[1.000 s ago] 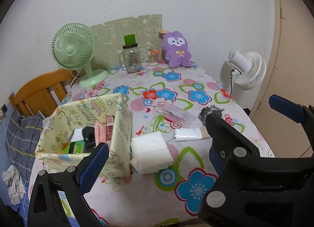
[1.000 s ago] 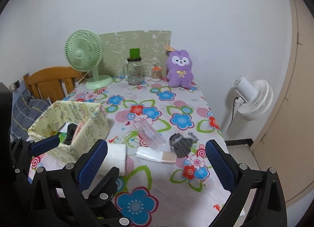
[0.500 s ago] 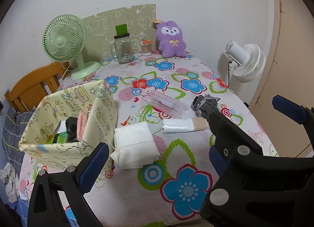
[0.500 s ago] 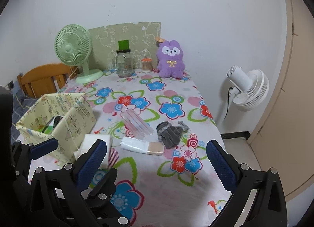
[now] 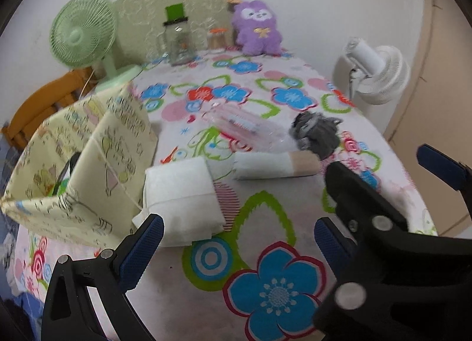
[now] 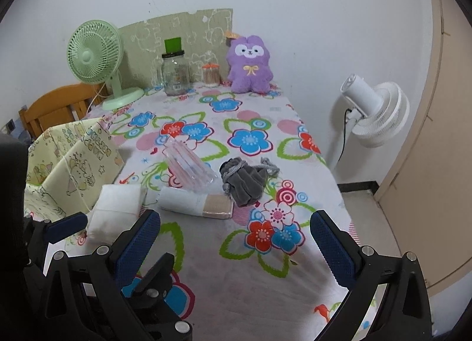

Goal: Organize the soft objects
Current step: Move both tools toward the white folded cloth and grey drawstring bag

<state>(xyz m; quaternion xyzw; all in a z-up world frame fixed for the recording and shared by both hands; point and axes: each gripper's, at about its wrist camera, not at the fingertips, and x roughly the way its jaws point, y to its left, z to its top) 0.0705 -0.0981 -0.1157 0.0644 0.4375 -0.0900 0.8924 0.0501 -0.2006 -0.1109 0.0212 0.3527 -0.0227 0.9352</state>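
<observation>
On the flowered tablecloth lie a white folded cloth [image 5: 183,196] [image 6: 115,208], a white roll with a beige end [image 5: 274,164] [image 6: 194,201], a grey drawstring pouch [image 5: 317,131] [image 6: 244,179] and a clear pack of pink items [image 5: 244,125] [image 6: 188,164]. A yellow fabric box [image 5: 82,158] [image 6: 70,158] stands open at the left, touching the cloth. A purple plush [image 5: 256,31] [image 6: 249,65] sits at the far end. My left gripper [image 5: 236,243] hangs open and empty just short of the cloth. My right gripper [image 6: 234,242] is open and empty above the near table edge.
A green desk fan [image 6: 94,55], a glass jar [image 6: 175,72] and a small swab jar [image 6: 211,74] stand along the far wall. A white floor fan [image 6: 374,111] stands off the table's right edge. A wooden chair [image 6: 56,105] is at the left.
Both grippers have come lower and nearer to the table; the cloth, roll and pouch now look larger. Both stay open, and nothing on the table has moved.
</observation>
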